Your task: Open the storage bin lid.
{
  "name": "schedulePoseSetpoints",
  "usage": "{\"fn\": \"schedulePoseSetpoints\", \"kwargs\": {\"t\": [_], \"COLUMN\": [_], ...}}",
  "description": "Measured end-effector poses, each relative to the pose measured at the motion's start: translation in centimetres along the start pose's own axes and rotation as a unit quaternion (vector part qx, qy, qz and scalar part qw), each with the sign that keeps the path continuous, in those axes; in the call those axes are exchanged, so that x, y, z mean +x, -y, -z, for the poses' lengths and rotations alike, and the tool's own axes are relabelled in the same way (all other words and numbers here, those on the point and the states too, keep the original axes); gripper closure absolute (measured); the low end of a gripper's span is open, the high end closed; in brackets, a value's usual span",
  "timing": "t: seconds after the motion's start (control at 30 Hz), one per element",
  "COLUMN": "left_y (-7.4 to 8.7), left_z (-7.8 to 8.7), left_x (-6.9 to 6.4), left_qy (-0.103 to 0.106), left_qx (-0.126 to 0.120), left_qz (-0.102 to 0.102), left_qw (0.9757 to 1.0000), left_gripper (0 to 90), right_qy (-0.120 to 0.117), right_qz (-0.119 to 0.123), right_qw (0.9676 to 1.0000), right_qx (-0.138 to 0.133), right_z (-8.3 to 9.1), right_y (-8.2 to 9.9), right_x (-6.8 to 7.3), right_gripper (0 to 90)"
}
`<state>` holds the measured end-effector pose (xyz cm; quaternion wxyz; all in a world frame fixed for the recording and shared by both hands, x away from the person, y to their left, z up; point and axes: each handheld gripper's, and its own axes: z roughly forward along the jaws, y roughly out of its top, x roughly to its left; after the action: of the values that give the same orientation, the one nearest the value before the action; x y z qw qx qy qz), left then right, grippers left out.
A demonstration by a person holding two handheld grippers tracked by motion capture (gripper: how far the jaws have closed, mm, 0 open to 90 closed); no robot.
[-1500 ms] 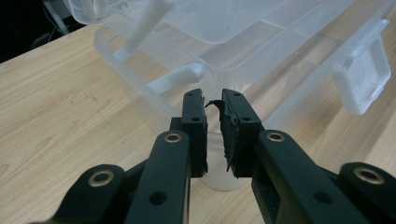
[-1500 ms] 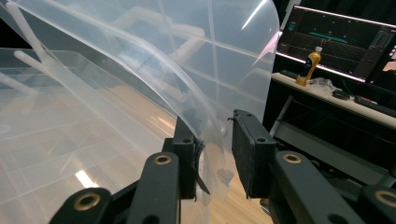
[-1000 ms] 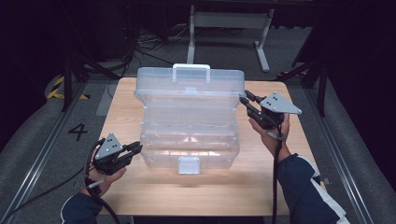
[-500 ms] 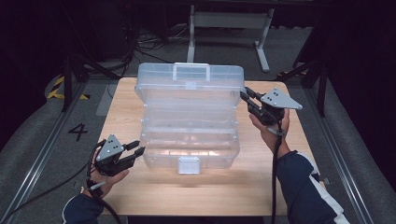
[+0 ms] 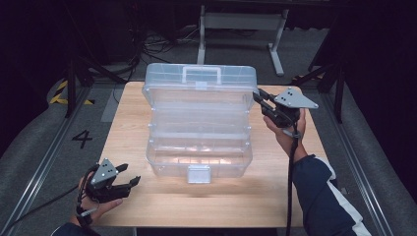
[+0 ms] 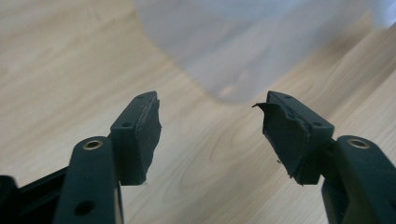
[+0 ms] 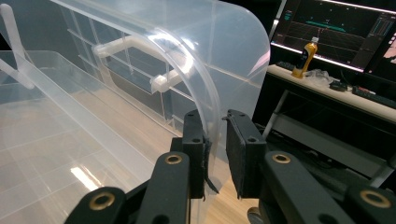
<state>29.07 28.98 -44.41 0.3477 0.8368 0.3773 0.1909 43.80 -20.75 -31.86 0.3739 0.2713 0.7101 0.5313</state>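
Left gripper (image 5: 129,180) lower, jaws seemingly wider.

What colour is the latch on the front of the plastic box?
The latch is frosted, translucent white, like the box itself; the high view shows it best.

Your grippers are black, each topped by a grey three-cornered plate dotted with small holes. The left gripper (image 5: 129,181) has worn, ragged pads (image 6: 148,135) (brass screws sit behind them). A black cable hangs from the right gripper (image 5: 256,96) along your navy sleeve (image 5: 322,196), which has white trim.
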Motion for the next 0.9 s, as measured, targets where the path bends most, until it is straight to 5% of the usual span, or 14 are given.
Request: {"fn": "schedulePoseSetpoints", "kwargs": {"t": [0.23, 0.43, 0.53, 0.9], "left_y": [1.8, 2.2, 2.5, 2.1], "left_z": [-1.9, -2.6, -2.9, -3.3], "left_x": [0.2, 0.8, 0.9, 1.1], "left_qy": [0.002, 0.032, 0.031, 0.028], "left_qx": [0.066, 0.046, 0.029, 0.031], "left_qz": [-0.004, 0.019, 0.014, 0.016], "left_qw": [0.9978, 0.9982, 0.9990, 0.9990], "left_gripper": [29.3, 21.7, 17.4, 15.7], "right_qy": [-0.001, -0.003, -0.006, -0.002], "right_qz": [-0.004, -0.017, -0.023, -0.032], "right_qw": [1.0000, 0.9998, 0.9997, 0.9995], "right_qx": [0.004, 0.005, 0.002, 0.004], "right_z": [-0.2, -0.5, -0.7, -1.4], "right_y": [-0.2, -0.3, -0.3, -0.5], "right_x": [-0.2, -0.5, -0.7, -1.2], "right_gripper": [78.5, 78.9, 78.9, 79.8]}}
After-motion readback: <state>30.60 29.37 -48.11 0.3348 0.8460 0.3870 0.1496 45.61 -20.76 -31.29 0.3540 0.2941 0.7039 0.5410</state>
